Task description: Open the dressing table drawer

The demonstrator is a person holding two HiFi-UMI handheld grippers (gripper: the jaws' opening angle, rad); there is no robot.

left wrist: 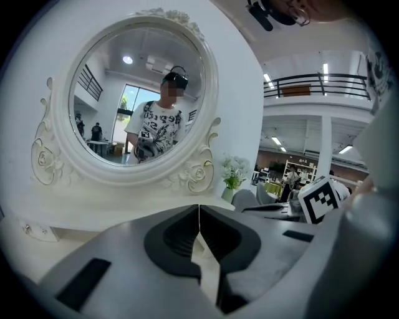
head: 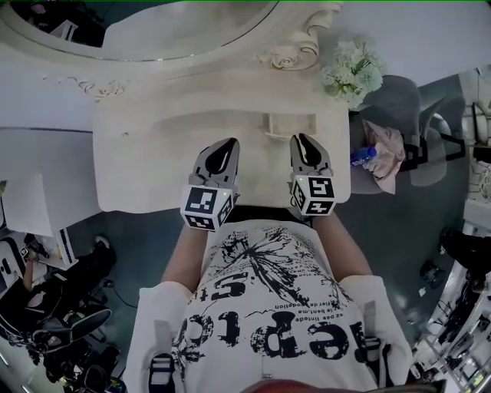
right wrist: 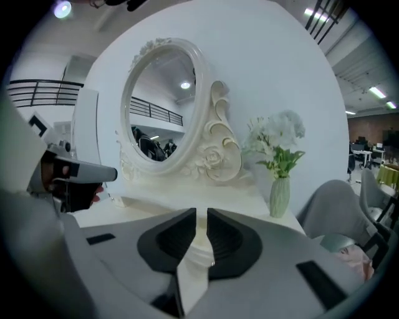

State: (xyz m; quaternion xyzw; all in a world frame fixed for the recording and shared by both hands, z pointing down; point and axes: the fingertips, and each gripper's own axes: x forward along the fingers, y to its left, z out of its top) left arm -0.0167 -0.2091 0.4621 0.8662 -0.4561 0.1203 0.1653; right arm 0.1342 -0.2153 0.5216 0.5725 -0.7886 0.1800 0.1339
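Both tools sit over the near edge of the surface (head: 153, 153), pointing toward the mirror (head: 115, 19).

- Left hand-held gripper (head: 224, 147): jaws together, only a hairline slit, nothing in them.
- Right hand-held gripper (head: 302, 143): jaws a narrow gap apart, nothing between them, just the cream top visible through the gap.

Drawer: no front or knob is clearly visible in any view. My read is that it's under the near edge, hidden by the top and the grippers. There's a small raised rectangular piece (head: 290, 124) just ahead of the right hand-held gripper, toward the far edge. I can't tell whether that is a drawer or trim.

Handling, as a judgement:
- It should be a rigid painted wood box, light to moderate in weight, sliding on runners. It won't flex, but it may bind if pulled off-axis.
- The paint looks glossy, so a small knob could slip out of the pads. It needs a firm pinch before any load goes on.
- Take the knob or handle at the middle of the front. If there's none, hook the lower lip of the front.
- Pull straight toward the body and level, with no twisting.
- Start slow. A stuck drawer that frees with a jerk would shake the top, and the flowers (head: 353, 71) at the far right corner look tippy.
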